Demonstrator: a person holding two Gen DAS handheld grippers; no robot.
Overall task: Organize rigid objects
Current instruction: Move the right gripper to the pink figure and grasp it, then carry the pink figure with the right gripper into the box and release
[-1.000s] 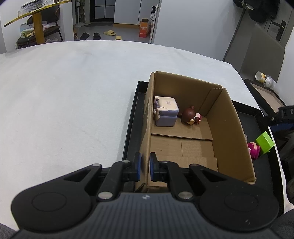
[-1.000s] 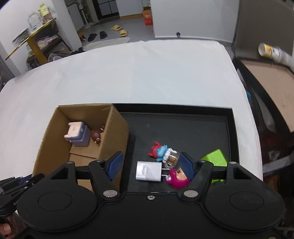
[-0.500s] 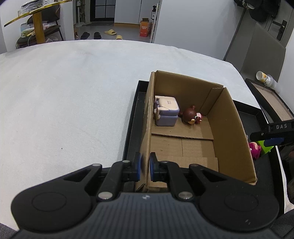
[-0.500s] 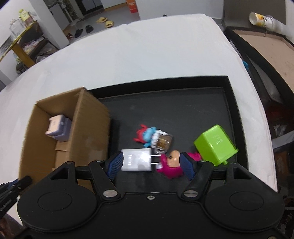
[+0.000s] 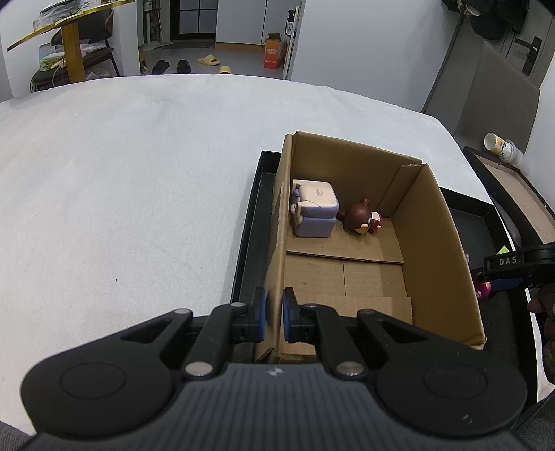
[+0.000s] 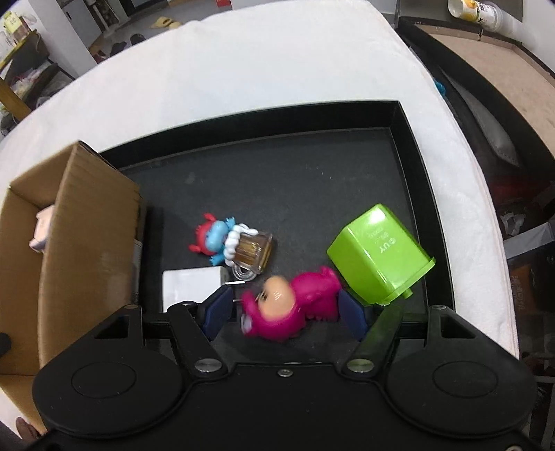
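My left gripper (image 5: pixel 274 314) is shut on the near left wall of the cardboard box (image 5: pixel 437 243), which stands in the black tray (image 5: pixel 251 222). Inside the box lie a lilac toy (image 5: pixel 314 208) and a brown figure (image 5: pixel 360 220). My right gripper (image 6: pixel 282 310) is open, low over the tray (image 6: pixel 347 166), with the pink figure (image 6: pixel 288 305) between its fingers. Beside it lie a white charger (image 6: pixel 190 286), a blue-and-red figure with a beer mug (image 6: pixel 232 241) and a green box (image 6: pixel 378 253). The cardboard box (image 6: pixel 79 243) is at the left.
The tray sits on a white cloth-covered table (image 5: pixel 121 180). A second dark tray with a brown board (image 6: pixel 492 69) and a lying cup (image 6: pixel 471 12) is off the table's right side. My right gripper also shows in the left wrist view (image 5: pixel 513 267).
My right gripper has moved forward and down over the tray toys until the pink figure lies between its open fingers. My left gripper has stayed shut on the box wall.
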